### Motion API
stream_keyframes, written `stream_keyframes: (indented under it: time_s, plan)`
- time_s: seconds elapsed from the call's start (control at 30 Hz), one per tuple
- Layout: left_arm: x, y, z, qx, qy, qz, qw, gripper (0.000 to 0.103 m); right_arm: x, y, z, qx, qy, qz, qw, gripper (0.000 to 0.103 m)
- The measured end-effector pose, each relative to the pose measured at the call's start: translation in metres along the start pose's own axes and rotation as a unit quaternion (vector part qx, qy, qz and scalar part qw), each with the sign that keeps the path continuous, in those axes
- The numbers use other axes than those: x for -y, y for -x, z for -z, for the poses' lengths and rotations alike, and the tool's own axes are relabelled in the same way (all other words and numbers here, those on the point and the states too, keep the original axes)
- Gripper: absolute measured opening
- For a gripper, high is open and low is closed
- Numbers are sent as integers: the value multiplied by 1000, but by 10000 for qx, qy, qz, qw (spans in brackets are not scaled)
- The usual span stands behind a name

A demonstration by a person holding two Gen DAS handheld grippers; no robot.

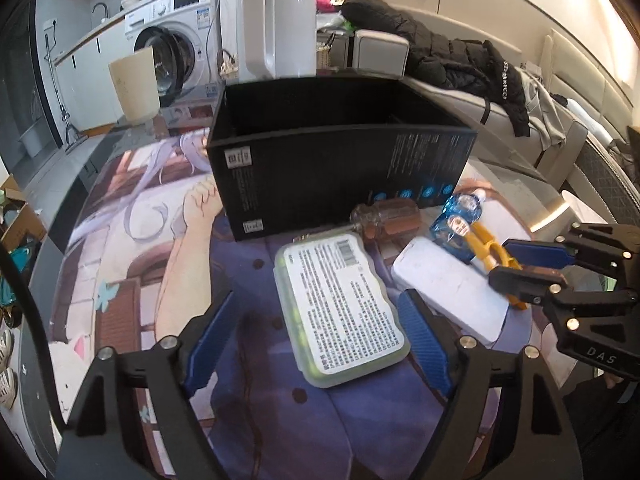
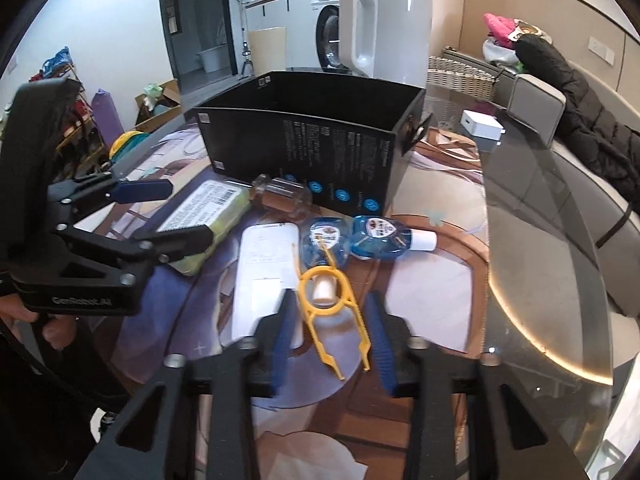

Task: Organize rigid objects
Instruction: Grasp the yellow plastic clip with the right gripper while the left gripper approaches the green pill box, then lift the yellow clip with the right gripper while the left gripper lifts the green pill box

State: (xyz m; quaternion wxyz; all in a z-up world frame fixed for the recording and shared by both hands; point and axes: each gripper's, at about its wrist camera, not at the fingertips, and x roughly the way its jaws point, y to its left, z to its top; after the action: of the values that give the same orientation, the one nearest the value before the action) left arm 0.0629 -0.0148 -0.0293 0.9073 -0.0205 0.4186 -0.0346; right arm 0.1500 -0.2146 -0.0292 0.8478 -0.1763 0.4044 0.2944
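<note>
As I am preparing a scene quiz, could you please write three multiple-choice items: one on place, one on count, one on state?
1. The yellow tool lies: A in the box; B on the kettle; C between the right tongs.
2. Blue bottles: A one; B two; C four.
3. The left tongs are: A open astride the green case; B shut on a bottle; C shut on the kettle.
C: its pads flank it. B: two lie side by side. A: its pads stand clear of the case.
</note>
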Motion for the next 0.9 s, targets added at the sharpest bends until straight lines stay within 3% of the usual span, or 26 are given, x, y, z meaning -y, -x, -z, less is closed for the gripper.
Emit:
stream_keyframes:
  time_s: [0.13, 0.2, 0.23, 0.33, 0.9]
  plan:
    - [-1, -4, 2, -69, 37, -35, 10000, 79, -3, 2, 0, 49, 62, 58, 10000, 26]
    - [0, -3, 3, -13, -27, -76, 10000, 60, -2, 3, 0, 84, 43, 59, 9999, 26]
    - [1, -2, 3, 2, -74, -115, 9999, 55, -1, 5, -1, 115, 34, 62, 9999, 26]
    - [-1, 0, 4, 48, -73, -31, 10000, 55, -2, 9, -2, 223, 15, 68, 9997, 26]
    - [-5, 35, -11, 859, -218, -399, 9953, 55, -10, 32, -10, 829, 50, 97, 9965, 26]
